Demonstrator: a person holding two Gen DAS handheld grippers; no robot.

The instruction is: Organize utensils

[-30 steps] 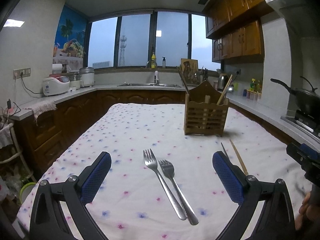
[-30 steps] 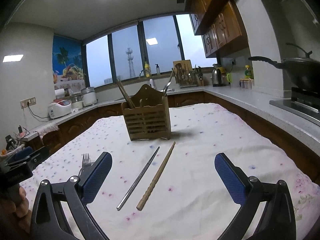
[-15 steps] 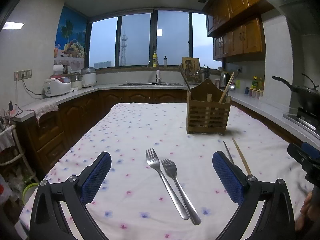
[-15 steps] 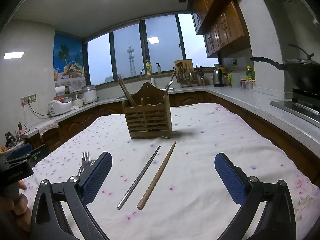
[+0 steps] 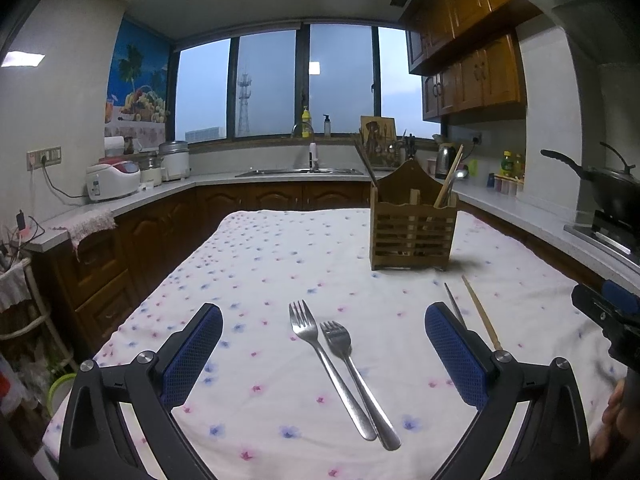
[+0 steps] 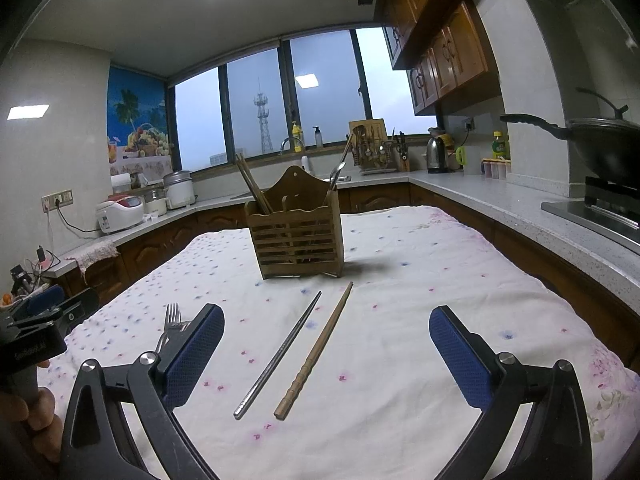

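Note:
Two steel forks [image 5: 340, 368] lie side by side on the flowered tablecloth [image 5: 260, 280], between the fingers of my open, empty left gripper [image 5: 324, 352]. A steel chopstick [image 6: 280, 354] and a wooden chopstick [image 6: 316, 352] lie between the fingers of my open, empty right gripper [image 6: 326, 354]. A wooden slatted utensil holder [image 6: 298, 236] stands upright beyond them, with chopsticks and a spoon in it. It also shows in the left wrist view [image 5: 412, 226]. The fork tips [image 6: 172, 320] peek past the right gripper's left finger.
The table is ringed by kitchen counters [image 5: 160, 192] with dark wood cabinets. A wok [image 6: 600, 148] sits on a stove at the right. Rice cookers [image 5: 114, 180] stand on the left counter, a sink [image 5: 300, 171] under the window.
Both views have shifted slightly: the holder and utensils sit a little further right in each frame. Both grippers stay open, and nothing on the table has moved.

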